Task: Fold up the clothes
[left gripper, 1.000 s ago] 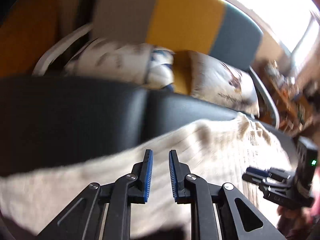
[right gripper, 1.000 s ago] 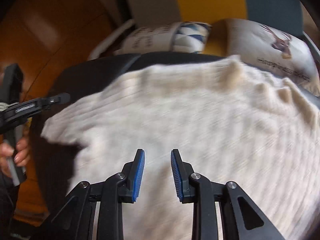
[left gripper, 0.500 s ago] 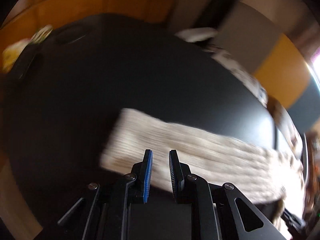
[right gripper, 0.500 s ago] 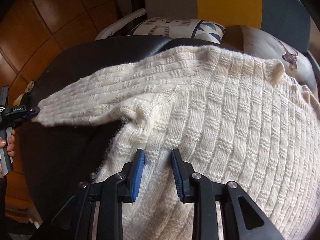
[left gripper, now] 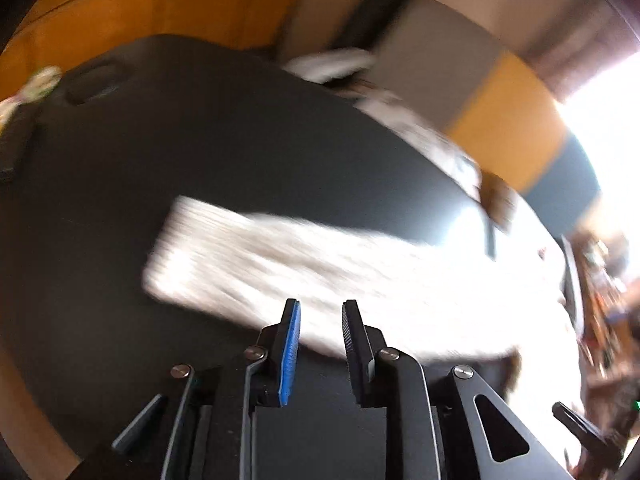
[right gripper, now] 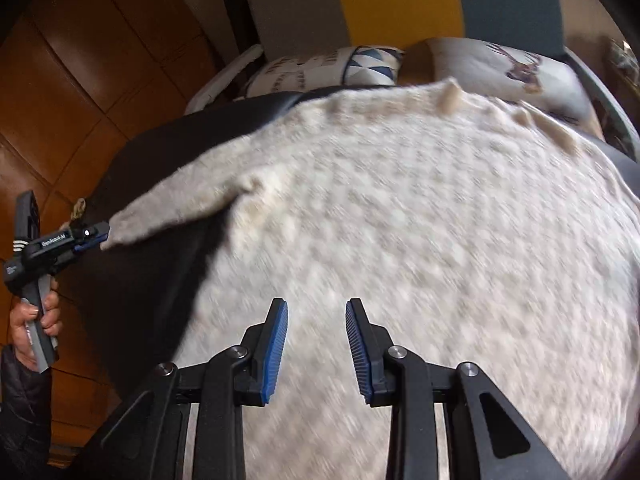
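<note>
Left wrist view: the picture is motion-blurred. The sweater [left gripper: 400, 280], a cream knit, lies on the dark table [left gripper: 200, 140]. 1 sleeve [left gripper: 240, 256] extends flat toward the left of the picture and ends in a straight, square cuff [left gripper: 168, 248]; the body of the garment is washed out by window glare at the right. The left gripper [left gripper: 321, 304] points down at the near edge of the sleeve. Its 2 blue pads stand a narrow gap apart, with nothing between them; the jaws have just been opening. Right wrist view: the sweater fills most of the picture, spread over the table with its far edge near 2 printed cushions [right gripper: 320, 68]. The knit shows a regular pattern of small raised blocks, softened by blur, and several small tufts stand up along the far edge. The sleeve runs out to the left, tapering to the cuff. The left gripper [right gripper: 100, 236], held by a hand [right gripper: 36, 320] in a dark cuffed jacket, has its tips right at the cuff end; whether they touch the cuff cannot be told from this view. The right gripper [right gripper: 317, 302] hangs over the body of the sweater, its jaws spread with nothing between the pads; they have just been opening.
</note>
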`<state>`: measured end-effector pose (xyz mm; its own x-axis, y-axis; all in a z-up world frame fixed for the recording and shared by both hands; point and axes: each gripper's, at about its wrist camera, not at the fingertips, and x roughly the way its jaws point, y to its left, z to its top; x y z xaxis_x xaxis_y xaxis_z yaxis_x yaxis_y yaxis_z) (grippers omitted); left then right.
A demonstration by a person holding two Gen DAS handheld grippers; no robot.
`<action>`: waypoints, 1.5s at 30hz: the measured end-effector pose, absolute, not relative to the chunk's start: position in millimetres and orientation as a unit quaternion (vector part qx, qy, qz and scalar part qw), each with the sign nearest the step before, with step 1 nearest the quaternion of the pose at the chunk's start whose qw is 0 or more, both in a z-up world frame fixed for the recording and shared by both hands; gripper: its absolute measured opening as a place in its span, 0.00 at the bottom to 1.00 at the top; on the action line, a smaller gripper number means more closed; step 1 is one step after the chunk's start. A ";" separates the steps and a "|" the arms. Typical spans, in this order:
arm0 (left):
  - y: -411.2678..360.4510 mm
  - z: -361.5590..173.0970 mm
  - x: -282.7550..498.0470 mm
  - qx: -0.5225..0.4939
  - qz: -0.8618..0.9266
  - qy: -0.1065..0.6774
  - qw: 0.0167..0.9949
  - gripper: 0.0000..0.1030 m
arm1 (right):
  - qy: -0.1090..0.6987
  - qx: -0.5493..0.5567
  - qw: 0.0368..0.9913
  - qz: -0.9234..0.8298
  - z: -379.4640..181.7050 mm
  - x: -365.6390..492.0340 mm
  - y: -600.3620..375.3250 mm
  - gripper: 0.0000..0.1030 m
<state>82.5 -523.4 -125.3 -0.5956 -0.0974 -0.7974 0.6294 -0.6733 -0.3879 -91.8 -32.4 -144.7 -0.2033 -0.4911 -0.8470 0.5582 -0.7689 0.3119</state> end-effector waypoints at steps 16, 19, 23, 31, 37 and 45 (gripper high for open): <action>-282.7 -157.9 -39.6 0.522 -0.827 0.209 0.001 0.21 | 0.044 0.533 0.282 -0.796 -181.0 -45.5 21.9 0.27; -281.2 -156.3 -36.7 0.524 -0.832 0.180 0.007 0.21 | 0.006 0.533 0.292 -0.794 -175.7 -50.1 30.4 0.28; -271.7 -154.1 -33.1 0.529 -0.838 0.130 0.018 0.21 | -0.100 0.503 0.294 -0.806 -152.6 -49.7 87.6 0.28; -254.9 -134.9 -31.1 0.512 -0.848 0.135 0.029 0.21 | -0.309 0.424 0.093 -0.846 -129.7 -11.1 342.4 0.33; -206.7 -127.6 -39.1 0.501 -0.851 0.153 -0.030 0.23 | -0.615 0.350 0.078 -0.703 -194.6 12.0 458.9 0.35; -124.7 -137.9 -88.3 0.533 -0.829 0.138 -0.098 0.23 | -0.768 0.253 0.045 -0.586 -236.1 -12.4 458.1 0.36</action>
